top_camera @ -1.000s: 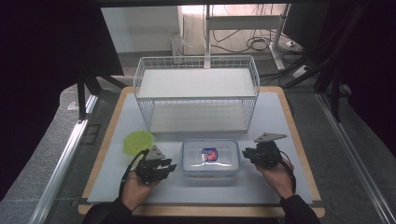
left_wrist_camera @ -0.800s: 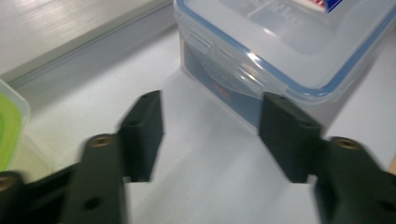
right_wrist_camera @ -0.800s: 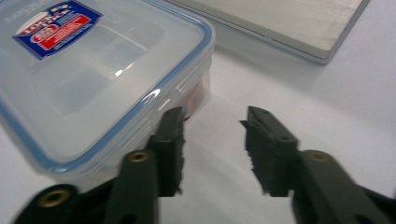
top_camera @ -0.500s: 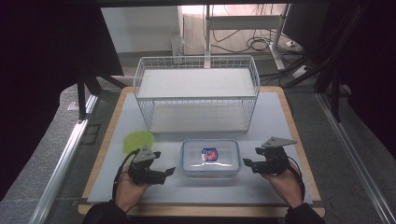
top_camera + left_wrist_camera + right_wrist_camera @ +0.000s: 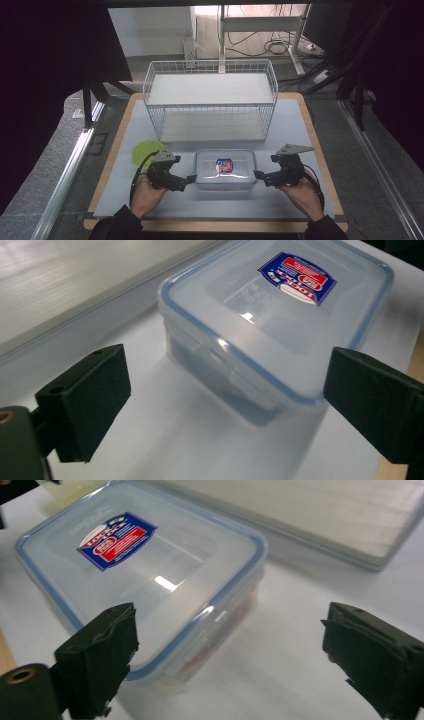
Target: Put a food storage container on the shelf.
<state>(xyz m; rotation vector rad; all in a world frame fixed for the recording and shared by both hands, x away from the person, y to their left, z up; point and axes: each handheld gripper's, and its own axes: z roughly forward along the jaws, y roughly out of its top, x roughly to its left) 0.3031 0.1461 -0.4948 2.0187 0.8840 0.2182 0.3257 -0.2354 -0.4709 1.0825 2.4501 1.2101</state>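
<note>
While the clear lidded container [image 5: 225, 169] sits on the grey mat [image 5: 295, 125] near the table's front edge, the left gripper [image 5: 189, 179] and right gripper [image 5: 258, 175] flank its two short ends, each with jaws that have just been opening and now stand wide apart, pressing on nothing. Behind the container stands a white wire basket [image 5: 210, 100], close enough to block the way straight back, and a green lid [image 5: 145, 150] lies just beyond the left gripper. Bare mat stays free in front of the container and to the right of the right hand [image 5: 302, 192].
</note>
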